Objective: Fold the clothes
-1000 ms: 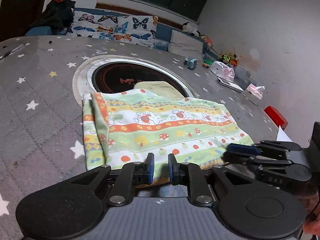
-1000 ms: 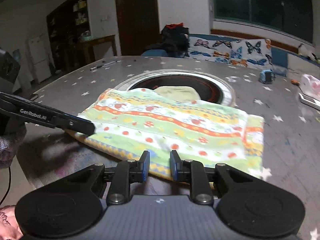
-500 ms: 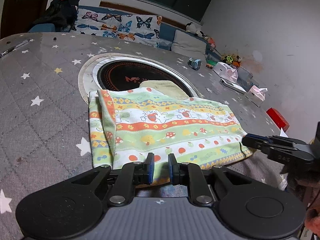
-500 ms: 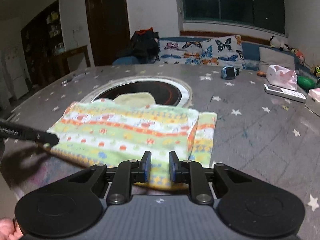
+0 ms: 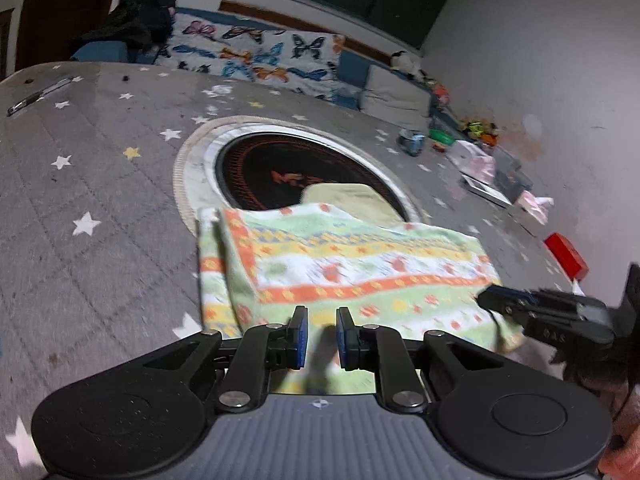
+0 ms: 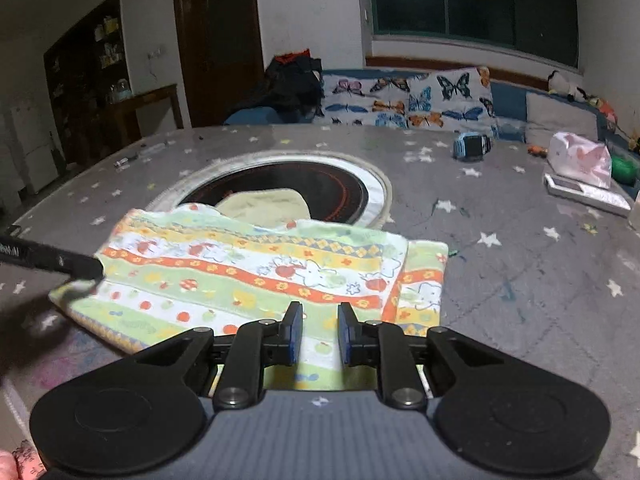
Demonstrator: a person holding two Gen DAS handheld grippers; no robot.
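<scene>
Two claws over a star-print grey desk (image 5: 100, 184), folded striped kids' cloth (image 6: 248, 276) lying flat by the round black inset, left claw (image 5: 319, 334) and right claw (image 6: 319, 332) both barely open, each with the cloth's near edge between its pads, can't tell if they're actually pinching it

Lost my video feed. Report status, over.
Left gripper, right gripper shut on patterned cloth's near corners. Half folded, on table. Yellow cloth beyond it.
</scene>
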